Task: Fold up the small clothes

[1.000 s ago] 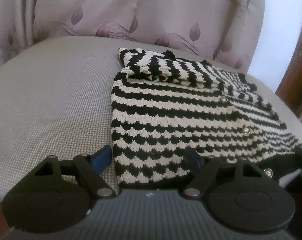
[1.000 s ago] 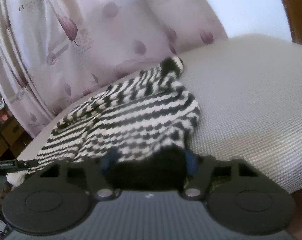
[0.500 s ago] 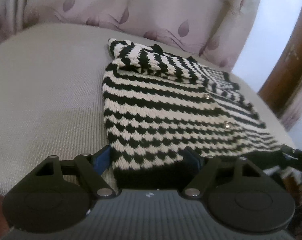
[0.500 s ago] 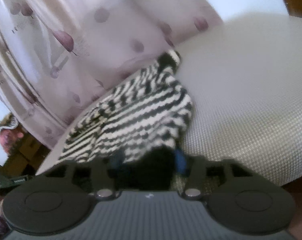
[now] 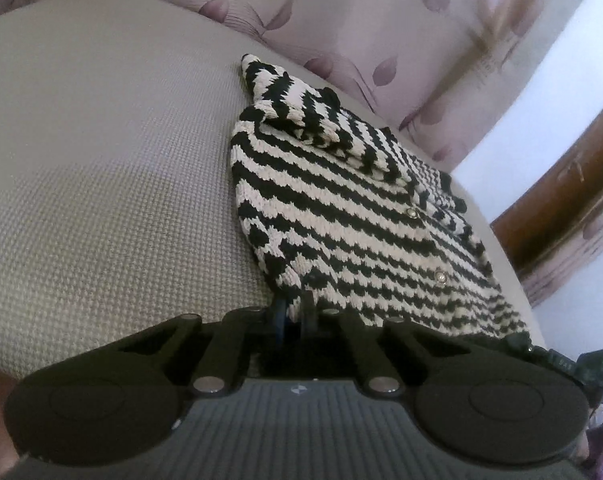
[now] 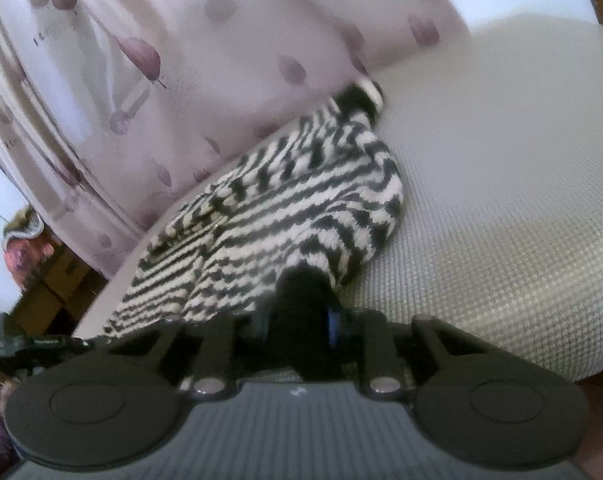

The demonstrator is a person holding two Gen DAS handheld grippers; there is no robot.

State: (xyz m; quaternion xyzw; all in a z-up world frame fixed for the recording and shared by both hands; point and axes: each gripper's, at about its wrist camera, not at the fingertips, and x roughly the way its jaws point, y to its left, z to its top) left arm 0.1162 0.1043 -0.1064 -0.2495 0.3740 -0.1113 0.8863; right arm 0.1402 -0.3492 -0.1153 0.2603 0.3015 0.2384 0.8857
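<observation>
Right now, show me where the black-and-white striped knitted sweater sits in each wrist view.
Left wrist view: the black-and-white striped knitted sweater spreads from centre towards the lower right, its near hem corner at the left gripper.
Right wrist view: it spreads from centre to lower left, its black hem in the closing right gripper.
Shared landmark: the leaf-print curtain behind.

We can't read any text in either view. The curtain [image 5: 381, 20] carries a few lines of small dark print near the top of the left wrist view, too blurred to make out. In the right wrist view the same curtain [image 6: 101, 60] has a short dark mark at its left side, smeared as well. A dark object [image 5: 561, 362] at the right edge of the left wrist view bears small pale characters, also illegible to us.
</observation>
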